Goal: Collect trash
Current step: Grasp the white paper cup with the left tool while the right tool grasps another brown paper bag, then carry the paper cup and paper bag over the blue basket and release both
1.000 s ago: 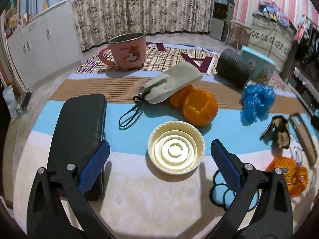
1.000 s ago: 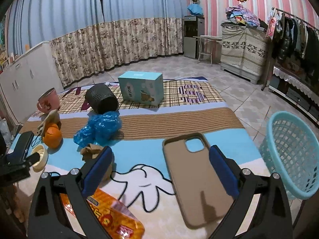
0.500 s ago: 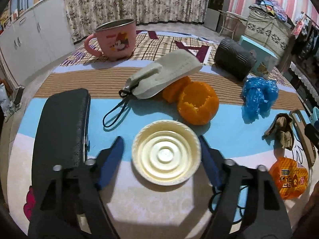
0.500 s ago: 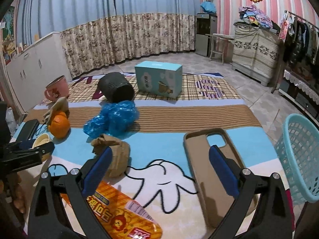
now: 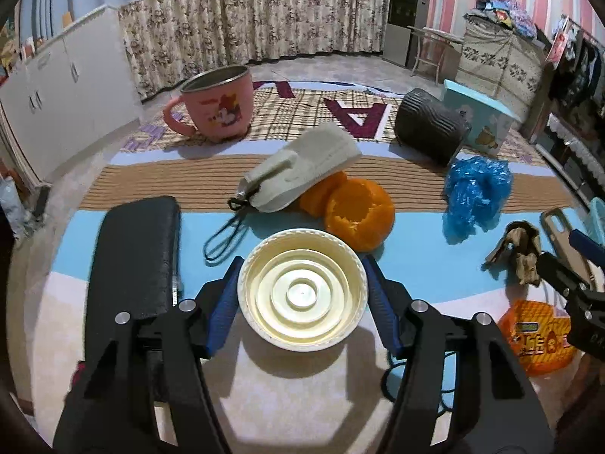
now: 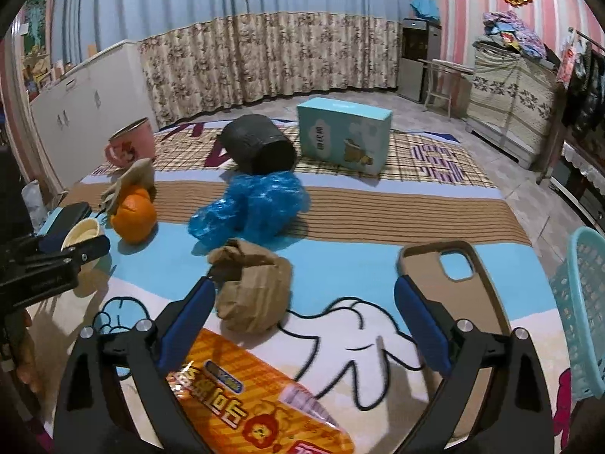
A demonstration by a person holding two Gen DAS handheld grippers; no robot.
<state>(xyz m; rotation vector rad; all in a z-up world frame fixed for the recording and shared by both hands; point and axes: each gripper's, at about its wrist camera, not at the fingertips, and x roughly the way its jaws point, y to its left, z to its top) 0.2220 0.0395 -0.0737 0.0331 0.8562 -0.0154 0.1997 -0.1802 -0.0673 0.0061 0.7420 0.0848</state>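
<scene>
Blue pads of the left gripper (image 5: pixel 302 302) press both sides of a cream lid (image 5: pixel 302 289) on the mat (image 5: pixel 302 389), its jaws having just closed on it. Just beyond lies orange peel (image 5: pixel 357 215). The right gripper (image 6: pixel 304 312) stands wide, jaws just narrowing, a crumpled brown paper bag (image 6: pixel 253 291) by its left pad, untouched.

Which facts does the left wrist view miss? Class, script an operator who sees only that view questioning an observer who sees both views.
Operator: Where can this lid go?
Observer: A teal basket stands beyond the mat's right edge.
Operator: Is the right claw busy?
Observer: It is open; its jaws have just been closing around a crumpled paper bag, not yet gripped.
</scene>
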